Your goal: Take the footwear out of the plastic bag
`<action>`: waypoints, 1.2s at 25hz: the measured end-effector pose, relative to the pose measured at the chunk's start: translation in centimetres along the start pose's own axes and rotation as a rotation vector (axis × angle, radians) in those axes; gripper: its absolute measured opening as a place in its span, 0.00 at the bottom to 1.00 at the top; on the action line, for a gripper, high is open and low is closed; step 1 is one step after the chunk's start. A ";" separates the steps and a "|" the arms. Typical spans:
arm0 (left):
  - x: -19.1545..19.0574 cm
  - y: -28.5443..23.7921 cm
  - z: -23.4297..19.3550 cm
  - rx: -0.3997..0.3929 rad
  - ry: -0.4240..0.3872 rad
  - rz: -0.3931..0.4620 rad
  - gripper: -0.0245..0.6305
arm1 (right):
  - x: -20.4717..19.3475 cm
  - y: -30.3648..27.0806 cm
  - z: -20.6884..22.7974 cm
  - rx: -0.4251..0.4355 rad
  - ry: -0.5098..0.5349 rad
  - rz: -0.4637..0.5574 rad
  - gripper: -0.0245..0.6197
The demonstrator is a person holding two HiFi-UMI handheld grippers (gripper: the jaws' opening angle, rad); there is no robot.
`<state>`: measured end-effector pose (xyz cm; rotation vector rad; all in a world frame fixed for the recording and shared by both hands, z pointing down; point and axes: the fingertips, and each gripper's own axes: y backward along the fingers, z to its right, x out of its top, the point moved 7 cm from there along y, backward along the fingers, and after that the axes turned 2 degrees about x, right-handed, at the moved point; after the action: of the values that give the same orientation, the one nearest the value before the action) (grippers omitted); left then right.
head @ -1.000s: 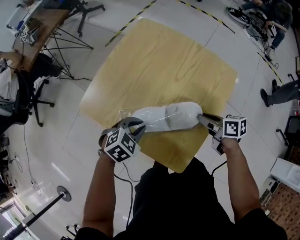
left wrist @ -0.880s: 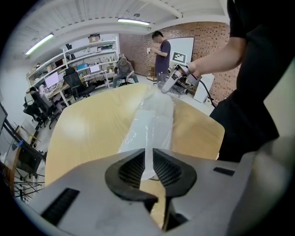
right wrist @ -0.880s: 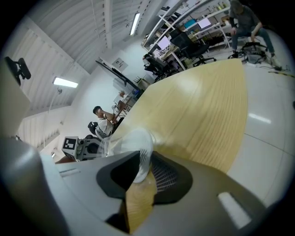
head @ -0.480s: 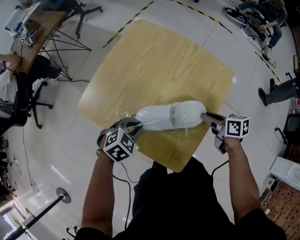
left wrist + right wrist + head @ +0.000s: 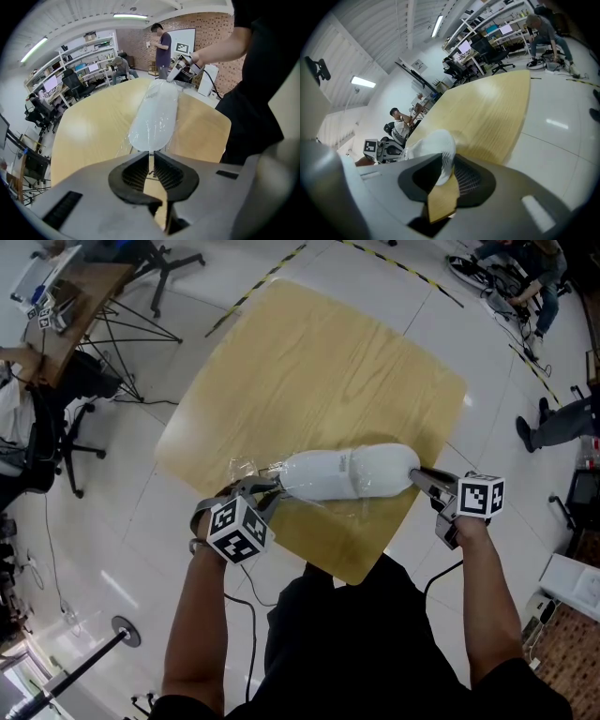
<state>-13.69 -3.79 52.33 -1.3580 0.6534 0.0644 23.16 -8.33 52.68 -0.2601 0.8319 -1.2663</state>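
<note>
Counting first: one table (image 5: pixel 319 362), one white shoe (image 5: pixel 347 472), one clear plastic bag (image 5: pixel 251 468), two grippers. The shoe lies lengthwise over the table's near part, close to its near edge, with bag film round it. Whether it rests on the wood or hangs just above cannot be told.

The left gripper (image 5: pixel 265 488) sits at the table's near-left edge. Its jaws have just been closing and now stand very narrow, pinching a thin strip of the bag film. The right gripper (image 5: pixel 417 474) sits at the table's near-right edge, jaws partway closed and clamped on the rim at the shoe's end.

Hard to make out:
- The bag is transparent, so its outline shows only as glints and wrinkles beside the shoe, and how far it covers the shoe is unclear.
- Shoe details are washed out.
- The table's near corner is cut off by the person's dark torso (image 5: pixel 375 634).
- In the right gripper view, most of the shoe is hidden behind the jaws.
</note>
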 end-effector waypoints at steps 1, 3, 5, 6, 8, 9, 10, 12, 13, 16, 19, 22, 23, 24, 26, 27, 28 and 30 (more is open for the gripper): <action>-0.2 0.0 -0.2 0.006 0.002 -0.008 0.10 | 0.0 0.2 0.1 -0.004 -0.002 0.001 0.17; -0.8 0.1 -0.6 0.018 0.009 -0.024 0.09 | 0.1 0.4 0.4 -0.012 -0.005 0.002 0.17; -1.4 0.2 -1.0 0.030 0.014 -0.039 0.09 | 0.1 0.6 0.6 -0.017 -0.008 0.001 0.17; -1.6 0.2 -1.1 0.035 0.016 -0.047 0.09 | 0.0 0.7 0.7 -0.018 -0.008 0.000 0.17; -2.1 0.4 -1.4 0.047 0.018 -0.065 0.08 | 0.0 0.8 0.6 -0.018 -0.006 -0.002 0.17; -2.2 0.4 -1.5 0.052 0.022 -0.075 0.08 | 0.0 0.8 0.6 -0.018 -0.005 -0.003 0.17; -2.4 0.5 -1.6 0.056 0.031 -0.085 0.08 | 0.0 0.8 0.6 -0.017 -0.003 -0.003 0.17; -2.5 0.8 -1.9 0.057 0.057 -0.090 0.09 | 0.1 0.6 0.5 -0.014 0.000 -0.003 0.17; -2.3 1.1 -2.1 0.059 0.072 -0.082 0.10 | 0.2 0.5 0.4 -0.014 0.000 -0.002 0.17; -1.6 2.3 -2.5 0.071 0.112 -0.033 0.16 | 0.1 0.4 0.4 -0.013 0.000 -0.002 0.17; -0.5 3.7 -3.1 0.079 0.140 0.041 0.20 | 0.2 0.4 0.5 -0.014 -0.002 -0.005 0.17; 1.3 3.6 -3.2 0.030 0.127 0.110 0.21 | 0.3 0.2 0.4 -0.016 -0.007 0.002 0.17; 1.8 3.1 -3.0 0.007 0.105 0.108 0.22 | 0.3 0.2 0.4 -0.016 -0.008 0.004 0.17; 2.2 2.4 -2.9 -0.015 0.078 0.096 0.23 | 0.2 0.1 0.4 -0.016 -0.009 0.006 0.17; 2.6 0.7 -2.6 -0.054 0.036 0.055 0.23 | 0.2 0.1 0.4 -0.015 -0.007 0.005 0.17; 2.7 -0.1 -2.6 -0.070 0.025 0.034 0.24 | 0.1 0.1 0.4 -0.014 -0.006 0.004 0.17; 2.8 -0.8 -2.6 -0.080 0.021 0.014 0.24 | 0.1 0.1 0.4 -0.012 -0.005 0.002 0.17; 2.8 -1.8 -2.9 -0.083 0.026 -0.015 0.24 | 0.1 0.2 0.4 -0.011 -0.004 0.000 0.17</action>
<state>-11.83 -7.76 52.40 -1.4458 0.6687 0.0624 23.59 -8.51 52.82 -0.2712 0.8357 -1.2615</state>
